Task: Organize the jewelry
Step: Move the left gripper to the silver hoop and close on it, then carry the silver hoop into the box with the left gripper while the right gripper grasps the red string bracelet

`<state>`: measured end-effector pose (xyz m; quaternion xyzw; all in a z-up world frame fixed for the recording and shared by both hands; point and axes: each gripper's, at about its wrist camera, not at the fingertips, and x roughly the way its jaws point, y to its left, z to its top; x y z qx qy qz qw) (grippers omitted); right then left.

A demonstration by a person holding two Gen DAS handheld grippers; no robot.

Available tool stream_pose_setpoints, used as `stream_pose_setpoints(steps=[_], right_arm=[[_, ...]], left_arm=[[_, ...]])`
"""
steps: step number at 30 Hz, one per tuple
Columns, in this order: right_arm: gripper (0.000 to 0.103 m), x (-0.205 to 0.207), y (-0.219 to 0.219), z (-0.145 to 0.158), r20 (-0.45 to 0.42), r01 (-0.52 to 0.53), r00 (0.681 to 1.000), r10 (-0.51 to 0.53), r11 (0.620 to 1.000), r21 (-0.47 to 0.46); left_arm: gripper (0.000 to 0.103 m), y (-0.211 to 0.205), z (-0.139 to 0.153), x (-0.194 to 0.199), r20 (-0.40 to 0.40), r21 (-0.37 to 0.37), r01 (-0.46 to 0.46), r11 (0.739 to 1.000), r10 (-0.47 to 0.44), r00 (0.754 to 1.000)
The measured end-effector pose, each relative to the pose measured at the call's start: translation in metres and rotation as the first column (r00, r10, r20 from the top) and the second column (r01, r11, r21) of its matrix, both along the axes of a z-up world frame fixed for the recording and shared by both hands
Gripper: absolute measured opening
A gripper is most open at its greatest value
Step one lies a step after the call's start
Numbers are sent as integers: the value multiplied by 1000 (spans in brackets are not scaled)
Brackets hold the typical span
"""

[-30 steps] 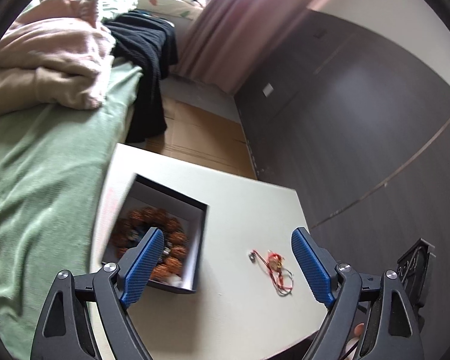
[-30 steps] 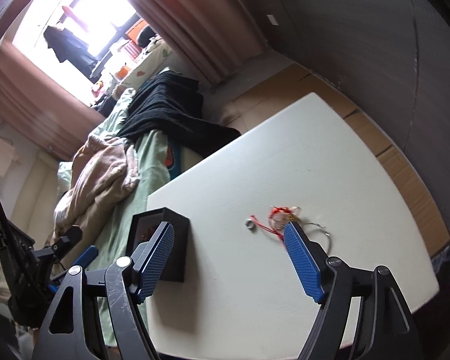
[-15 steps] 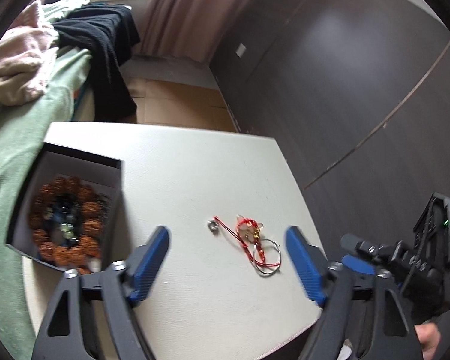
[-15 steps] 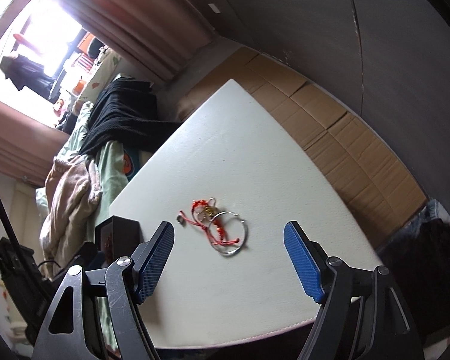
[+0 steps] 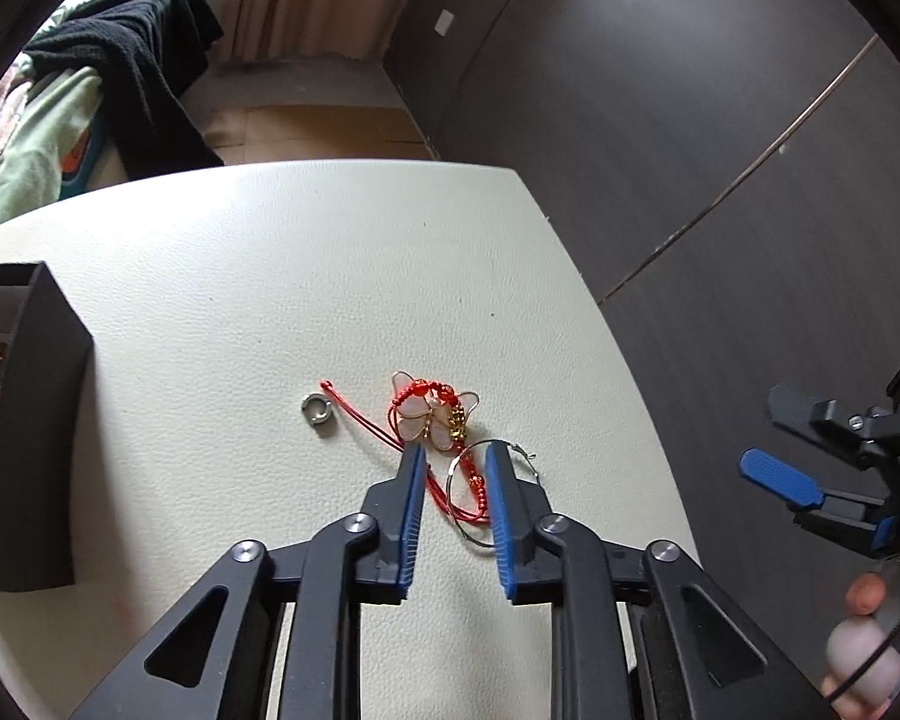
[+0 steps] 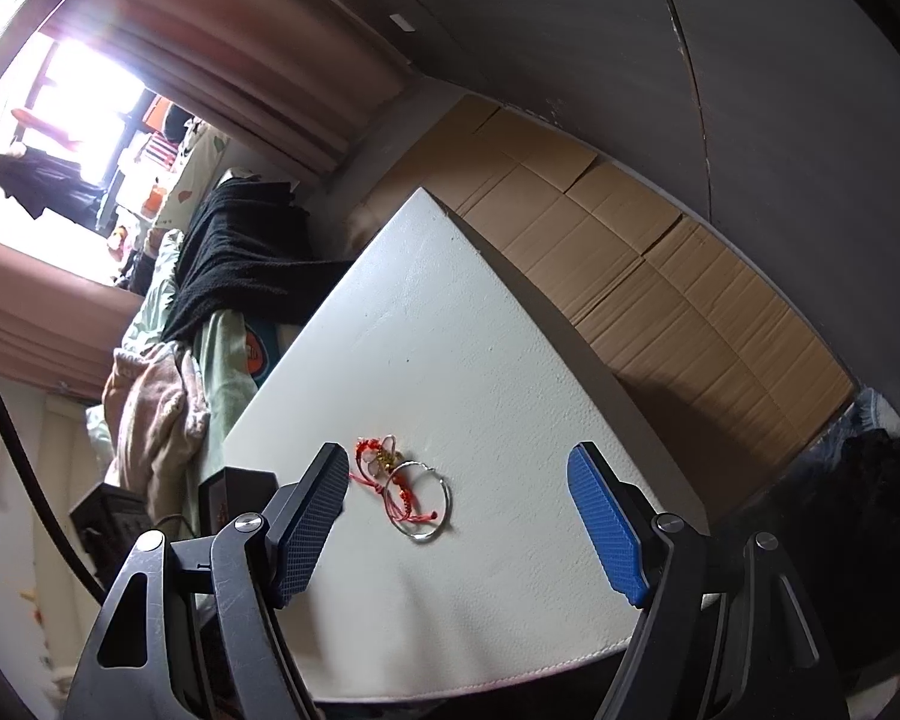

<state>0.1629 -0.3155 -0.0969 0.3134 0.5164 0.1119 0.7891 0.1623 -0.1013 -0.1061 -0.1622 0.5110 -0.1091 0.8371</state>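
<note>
Left gripper [image 5: 450, 457]: jaws narrow, just been closing. Between the blue pads [image 5: 498, 504] lie a stretch of the red cord bracelet [image 5: 432, 420] and the near-left arc of the silver hoop [image 5: 492, 492]. Both still lie flat on the tabletop [image 5: 270, 300]; whether the pads actually press on them cannot be told. The gap between the pads is still visible.

Right gripper [image 6: 456, 516]: jaws wide apart, nothing between the pads, hovering over the near edge of the tabletop [image 6: 450, 330]. In the left wrist view it [image 5: 810, 498] sits off the table's right edge, with fingertips of the person's hand [image 5: 870, 648] visible at its handle.

Jewelry cluster: the bracelet, with a pale butterfly charm and a gold bead, overlaps the hoop; the hoop lies nearer the near edge, the charm farther in. Right wrist view shows the same pair, bracelet [image 6: 390, 474] and hoop [image 6: 420, 501], towards the near-left part of the table.

A small silver ring [image 5: 315, 408] lies just left of the bracelet, close to the cord's end, apart from the hoop.

Black box [image 5: 36, 420] sits open at the table's left edge, with brown beaded items partly visible inside. Its dark wall faces the cluster, well apart from it.

Beyond the far edge: a black garment [image 5: 144, 60] draped over green bedding.
</note>
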Motion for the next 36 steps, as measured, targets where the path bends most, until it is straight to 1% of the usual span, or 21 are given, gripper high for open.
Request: stream_pose_setpoints(steps=[3,6,8,10,12,13,15,16,17,21,27,32,36], right_arm=[[76,2,-4,0,-2,3,1000,-3,1000,11],[76,4,-5,0,-5,5,1000,-5,1000,18],[76,5,-7,-1,-8,8,1000,-8,1000,20],[76,7,-8,-2,-10,10,1000,-10,1000,22],[76,8,-9,-2,-11,11,1000,-10,1000,24],[76,8,-9,-2,-11,11,1000,-11,1000,24],[76,8,-7,-1,-11,11,1000,-11,1000,20],[76,9,-6,-1,-12,10,1000,-10,1000,18],[76,9,-5,-1,-12,7,1000,-7,1000,16],[76,9,3,0,-13,-10,1000,11,1000,6],[76,8,18,-1,-10,-47,999,47,999,-20],[76,9,33,-5,-11,-85,996,85,995,-45],[74,10,52,-9,-5,-125,992,125,990,-62]], left_arm=[[15,-4,-10,6,-20,8,6,1000,-5,1000],[14,-8,-17,11,-33,15,11,1000,-10,999],[14,-11,-19,13,-32,27,16,999,-16,999],[10,-14,-19,14,-29,48,25,999,-24,999],[8,-16,-21,11,-45,56,38,998,-35,998],[8,-17,-21,10,-38,59,38,998,-36,999],[7,-22,-18,8,-31,97,54,994,-51,998],[2,-24,-17,7,-29,119,63,991,-60,998],[2,-24,-16,7,-33,122,65,990,-62,998],[1,-16,-12,5,-21,67,48,997,-47,999],[1,5,21,-9,49,6,22,1000,-22,999],[1,30,40,-19,89,-30,-23,999,26,996],[1,46,49,-24,108,-54,-49,997,55,993]])
